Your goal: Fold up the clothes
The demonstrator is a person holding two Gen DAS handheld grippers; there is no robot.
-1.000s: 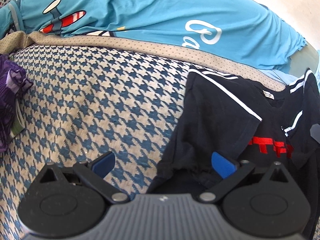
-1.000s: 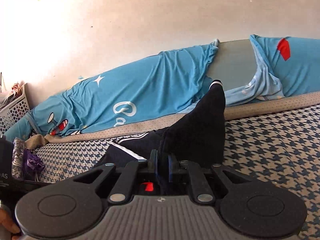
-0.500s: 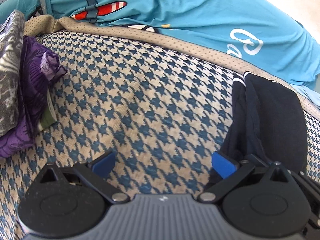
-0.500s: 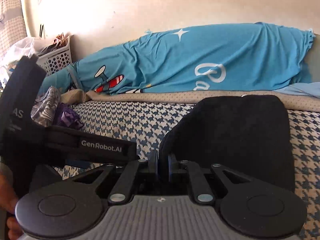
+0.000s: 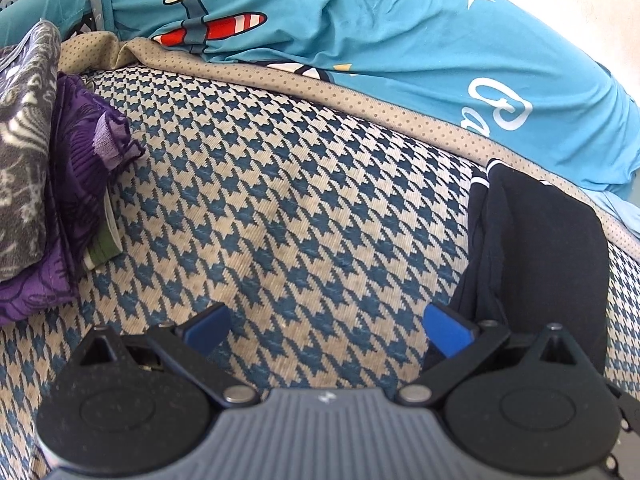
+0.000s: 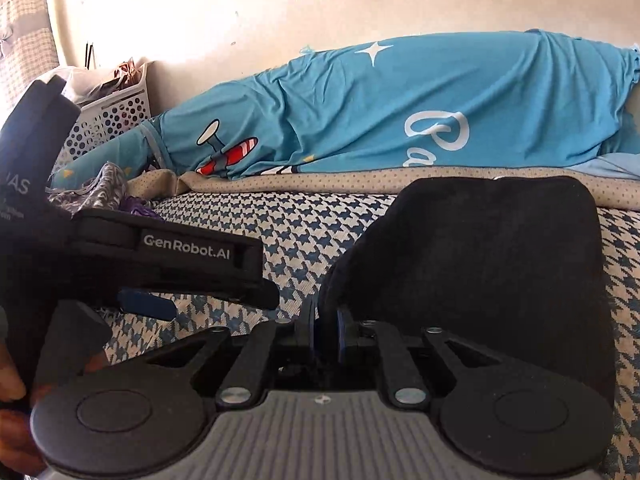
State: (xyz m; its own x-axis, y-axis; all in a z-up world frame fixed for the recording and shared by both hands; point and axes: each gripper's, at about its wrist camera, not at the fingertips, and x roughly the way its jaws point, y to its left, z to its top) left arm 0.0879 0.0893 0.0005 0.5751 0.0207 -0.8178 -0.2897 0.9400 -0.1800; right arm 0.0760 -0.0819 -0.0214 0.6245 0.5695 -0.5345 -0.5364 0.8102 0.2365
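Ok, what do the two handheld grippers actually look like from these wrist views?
Both match: a ribbed grey body with two round black discs, black linkage arms on silver pivot pins, and blue pads on the fingers. The left gripper shows this most clearly. The right gripper looks the same. Seen from the right wrist camera, the left unit's black side reads "GenRobot.AI" in white.

Folded shirt [image 5: 552,248] lies right of the clothes pile [image 5: 44,184] on the cover [image 5: 288,216].

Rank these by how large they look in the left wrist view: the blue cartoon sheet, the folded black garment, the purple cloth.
1. blue cartoon sheet
2. folded black garment
3. purple cloth, partly hidden, so close to the garment and unsure.
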